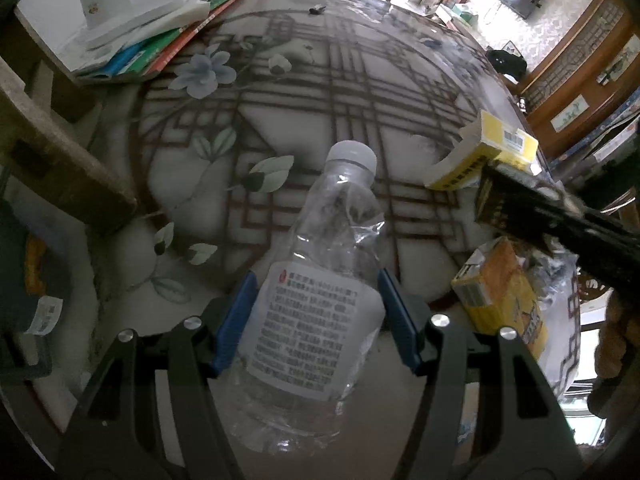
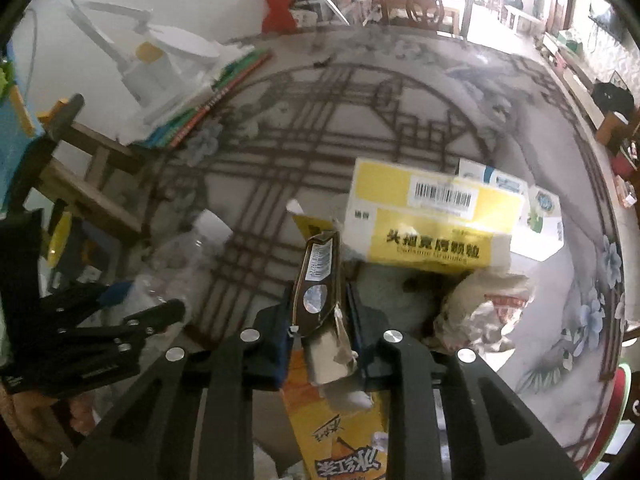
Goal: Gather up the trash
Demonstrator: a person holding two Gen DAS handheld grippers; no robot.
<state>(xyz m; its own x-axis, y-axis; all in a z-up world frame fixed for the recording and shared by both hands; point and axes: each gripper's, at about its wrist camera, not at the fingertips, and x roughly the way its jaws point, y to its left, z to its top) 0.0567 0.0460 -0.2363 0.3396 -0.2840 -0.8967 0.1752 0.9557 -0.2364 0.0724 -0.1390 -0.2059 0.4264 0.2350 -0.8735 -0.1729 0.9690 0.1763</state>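
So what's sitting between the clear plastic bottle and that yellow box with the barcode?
In the left wrist view, only bare patterned tabletop lies between the bottle and the yellow box.

Clear bottle (image 1: 320,280), white cap, white label w/ dark print & a red mark. Left gripper (image 1: 316,320): black w/ blue pads (image 1: 236,320). Table (image 1: 320,92): pale marble look, brown lattice lines, blue-grey flowers. Yellow-white box (image 2: 432,220) w/ barcode. Brown pack (image 2: 320,280) in right gripper (image 2: 320,324), black too.
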